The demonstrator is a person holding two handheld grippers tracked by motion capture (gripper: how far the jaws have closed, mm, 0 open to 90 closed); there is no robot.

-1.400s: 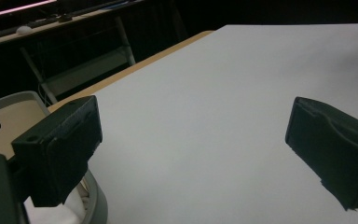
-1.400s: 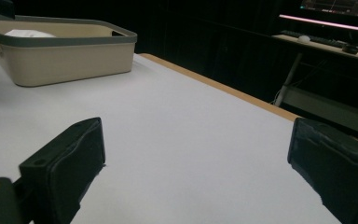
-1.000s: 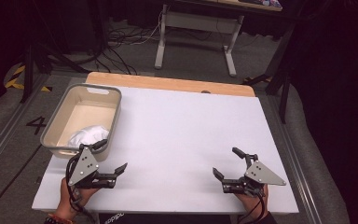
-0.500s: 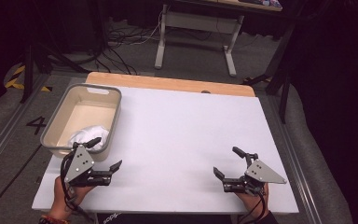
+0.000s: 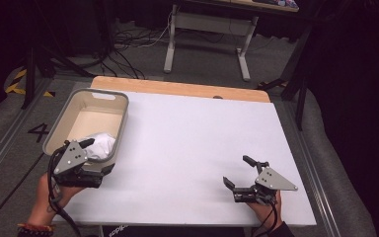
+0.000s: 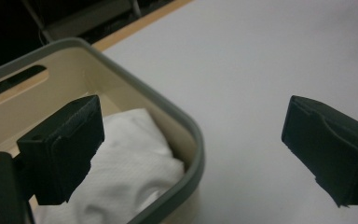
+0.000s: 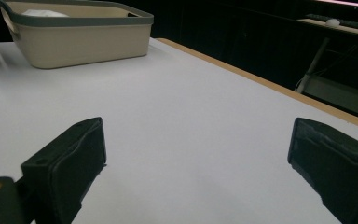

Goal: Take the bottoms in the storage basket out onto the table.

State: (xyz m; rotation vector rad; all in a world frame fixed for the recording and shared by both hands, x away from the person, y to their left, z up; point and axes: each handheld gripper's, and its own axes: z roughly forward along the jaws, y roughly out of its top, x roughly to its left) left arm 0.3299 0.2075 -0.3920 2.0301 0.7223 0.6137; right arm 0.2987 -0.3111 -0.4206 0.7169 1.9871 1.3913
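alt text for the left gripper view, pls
The left gripper, jaws wide open and holding nothing, straddles the near corner of a beige bin with a grey rim. One jaw hangs over the crumpled white cloth inside the bin, the other over the bare white table.

We are swinging our left gripper (image 5: 94,155) toward ten o'clock, off the open table and up to the near corner of the beige bin (image 5: 61,117). Its wide-spread jaws are now straddling the bin's rim, one jaw reaching over the white cloth (image 5: 100,145) inside, the other outside.
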